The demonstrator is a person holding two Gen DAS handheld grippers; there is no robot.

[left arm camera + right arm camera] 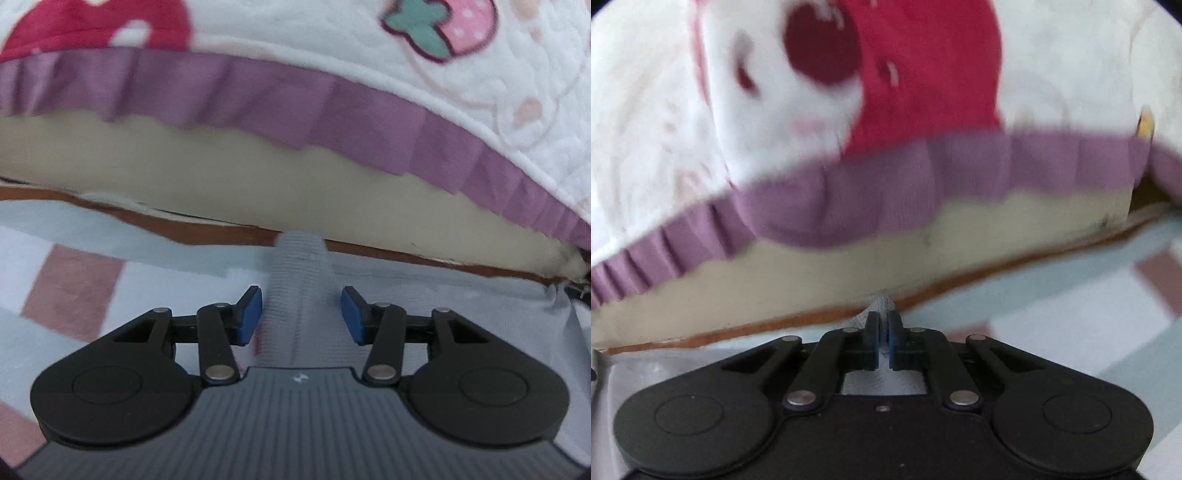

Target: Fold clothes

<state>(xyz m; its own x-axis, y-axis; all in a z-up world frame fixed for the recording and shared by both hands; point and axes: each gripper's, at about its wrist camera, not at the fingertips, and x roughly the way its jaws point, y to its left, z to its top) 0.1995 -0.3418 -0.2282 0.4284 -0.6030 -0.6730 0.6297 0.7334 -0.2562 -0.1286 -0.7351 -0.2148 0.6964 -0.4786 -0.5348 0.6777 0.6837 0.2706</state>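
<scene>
A grey ribbed garment (295, 266) lies under my left gripper (301, 314), whose blue pads stand apart on either side of a raised ridge of the cloth without touching it. The garment spreads to the right in the left wrist view. My right gripper (883, 332) is shut on a pinch of the same grey ribbed fabric (882, 299), which pokes out beyond the closed pads. More grey cloth (646, 373) shows at the left under the right gripper.
A bed edge fills both views: a white quilt with strawberry and red cartoon prints (332, 33), a purple pleated frill (258, 96), a beige mattress side (221, 177) and a brown base strip (207, 229). A pale blue, white and pink checked floor mat (74, 288) lies below.
</scene>
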